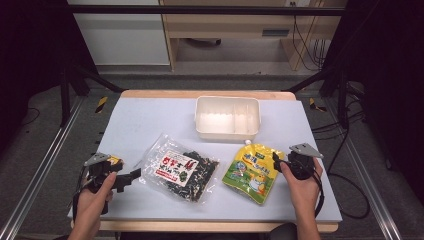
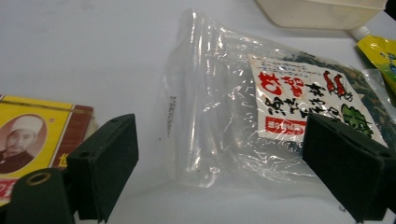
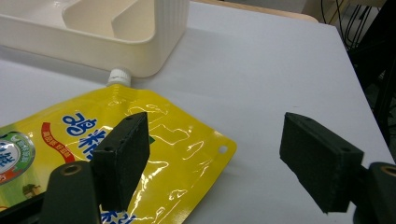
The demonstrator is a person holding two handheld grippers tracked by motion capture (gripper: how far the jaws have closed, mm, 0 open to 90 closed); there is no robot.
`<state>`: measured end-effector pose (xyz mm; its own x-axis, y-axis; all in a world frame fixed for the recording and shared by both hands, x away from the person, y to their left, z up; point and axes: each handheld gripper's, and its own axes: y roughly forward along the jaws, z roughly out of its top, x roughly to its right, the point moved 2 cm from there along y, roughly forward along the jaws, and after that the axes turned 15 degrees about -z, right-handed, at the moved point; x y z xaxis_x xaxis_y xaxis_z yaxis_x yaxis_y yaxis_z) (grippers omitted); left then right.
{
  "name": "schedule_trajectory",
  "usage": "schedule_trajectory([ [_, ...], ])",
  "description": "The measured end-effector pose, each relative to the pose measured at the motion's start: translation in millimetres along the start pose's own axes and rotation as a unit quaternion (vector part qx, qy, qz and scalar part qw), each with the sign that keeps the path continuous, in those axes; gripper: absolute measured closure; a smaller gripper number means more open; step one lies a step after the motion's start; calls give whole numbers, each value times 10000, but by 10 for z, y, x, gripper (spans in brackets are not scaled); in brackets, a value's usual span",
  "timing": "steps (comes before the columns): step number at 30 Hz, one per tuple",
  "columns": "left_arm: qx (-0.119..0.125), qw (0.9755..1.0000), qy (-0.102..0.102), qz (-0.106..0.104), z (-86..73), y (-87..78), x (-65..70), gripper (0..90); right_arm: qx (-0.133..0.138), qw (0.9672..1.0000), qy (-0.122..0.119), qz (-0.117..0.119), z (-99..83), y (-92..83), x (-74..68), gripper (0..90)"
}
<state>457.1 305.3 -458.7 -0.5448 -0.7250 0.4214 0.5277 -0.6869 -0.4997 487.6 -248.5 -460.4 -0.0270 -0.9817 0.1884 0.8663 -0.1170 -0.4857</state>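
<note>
Packing looks unstarted: the white divided bin (image 1: 227, 118) holds nothing, with 2 packs lying nearer the person than it, the clear seaweed bag (image 1: 179, 168) left, the yellow spouted pouch (image 1: 253, 171) right. Left gripper (image 1: 131, 176) and right gripper (image 1: 275, 160) stand spread, pinching nothing. Pale table (image 1: 150, 120); dark frame rails flank it.
</note>
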Motion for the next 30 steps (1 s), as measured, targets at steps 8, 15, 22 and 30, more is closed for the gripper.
schedule_trajectory([
  [8,92,9987,-495,115,-33,-41,-113,177,-61,10000,-71,33,3,18,-44,242],
  [15,-119,9970,-758,8,-85,53,-129,297,-82,9999,-72,56,2,26,-43,240],
  [22,-157,9937,-1097,-150,-128,108,-168,346,-95,9998,-118,99,1,33,-66,238],
  [30,-168,9909,-1280,-370,-151,165,-165,416,-145,9997,-164,130,-4,45,-84,236],
])
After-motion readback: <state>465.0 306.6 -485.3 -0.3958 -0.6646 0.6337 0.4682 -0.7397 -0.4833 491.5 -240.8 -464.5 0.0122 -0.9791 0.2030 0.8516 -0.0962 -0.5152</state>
